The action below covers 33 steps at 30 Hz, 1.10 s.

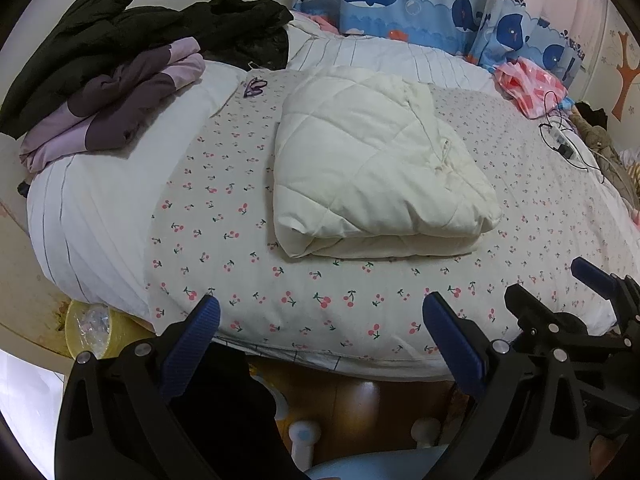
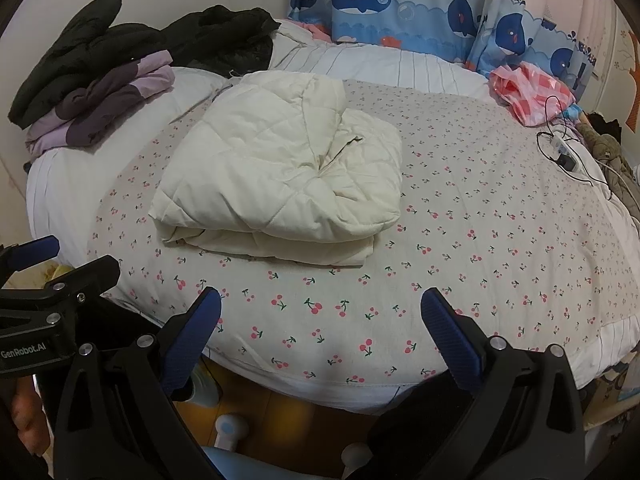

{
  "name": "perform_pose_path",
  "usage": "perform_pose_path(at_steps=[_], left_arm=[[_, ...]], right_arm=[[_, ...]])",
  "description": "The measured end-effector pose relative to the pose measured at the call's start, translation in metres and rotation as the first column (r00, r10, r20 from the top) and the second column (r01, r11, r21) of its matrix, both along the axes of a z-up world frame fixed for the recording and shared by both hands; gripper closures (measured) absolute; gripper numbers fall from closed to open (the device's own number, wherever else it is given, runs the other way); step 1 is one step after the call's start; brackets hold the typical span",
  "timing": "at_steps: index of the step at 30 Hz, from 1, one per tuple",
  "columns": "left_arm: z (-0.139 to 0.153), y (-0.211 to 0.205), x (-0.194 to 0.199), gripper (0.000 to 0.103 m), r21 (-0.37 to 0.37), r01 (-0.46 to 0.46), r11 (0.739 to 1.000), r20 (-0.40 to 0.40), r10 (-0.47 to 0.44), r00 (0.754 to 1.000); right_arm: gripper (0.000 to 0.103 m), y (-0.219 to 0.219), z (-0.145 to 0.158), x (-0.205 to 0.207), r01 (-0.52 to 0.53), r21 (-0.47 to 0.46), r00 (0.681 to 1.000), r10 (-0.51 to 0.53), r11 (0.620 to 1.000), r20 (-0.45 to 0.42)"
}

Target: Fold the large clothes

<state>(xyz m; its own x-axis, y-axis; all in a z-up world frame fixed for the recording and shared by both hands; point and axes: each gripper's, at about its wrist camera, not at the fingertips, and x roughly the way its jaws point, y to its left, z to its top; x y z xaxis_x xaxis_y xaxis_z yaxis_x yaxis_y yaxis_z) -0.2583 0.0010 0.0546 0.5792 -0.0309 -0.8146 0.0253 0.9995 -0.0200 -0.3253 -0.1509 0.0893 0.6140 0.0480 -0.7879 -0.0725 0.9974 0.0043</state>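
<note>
**Cream quilted garment lies folded; both claws back off at the bed's edge**

The cream-white quilted padded garment (image 1: 380, 160) lies as a thick rectangular bundle in the middle of the bed with the cherry-print sheet (image 1: 304, 300). Its layers are stacked, with the doubled edge facing the near side of the bed. The top panel shows a loose, puckered flap on the bundle's right side, plainest in the right wrist view, so the fold looks done but not tidy. I judge this piece essentially finished, bar some smoothing.

Taking the cream bundle as the landmark: behind it and to its left sits a folded purple two-tone garment (image 1: 116, 108), and beyond that a heap of black padded clothing (image 1: 132, 36) that looks unfolded. If that heap belongs to the job, it is what remains. Behind the bundle to its right lie a crumpled pink checked plastic bag (image 1: 528, 88) and, nearer, a white power strip with black cables (image 1: 560, 140).

The left claw (image 1: 320, 344) hangs in front of the bundle, over the bed's near edge, its blue-padded fingers spread wide with nothing between them. The right claw (image 2: 320, 344) is likewise apart and empty, well clear of the bundle.

The only readable writing is "GenRobot.AI", printed in white on the black body of the left tool as seen from the right wrist. No garment label can be read.
</note>
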Motion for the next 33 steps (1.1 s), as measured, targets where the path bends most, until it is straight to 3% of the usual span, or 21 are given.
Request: perform_pose_path(at_steps=[33], left_arm=[[-0.0012,0.0002,0.0012,0.006,-0.001,0.003,1.0,-0.011,-0.003,1.0]], right_arm=[[0.006,-0.004,-0.0059,0.0042,-0.011,0.008,1.0,0.011,1.0,-0.017]])
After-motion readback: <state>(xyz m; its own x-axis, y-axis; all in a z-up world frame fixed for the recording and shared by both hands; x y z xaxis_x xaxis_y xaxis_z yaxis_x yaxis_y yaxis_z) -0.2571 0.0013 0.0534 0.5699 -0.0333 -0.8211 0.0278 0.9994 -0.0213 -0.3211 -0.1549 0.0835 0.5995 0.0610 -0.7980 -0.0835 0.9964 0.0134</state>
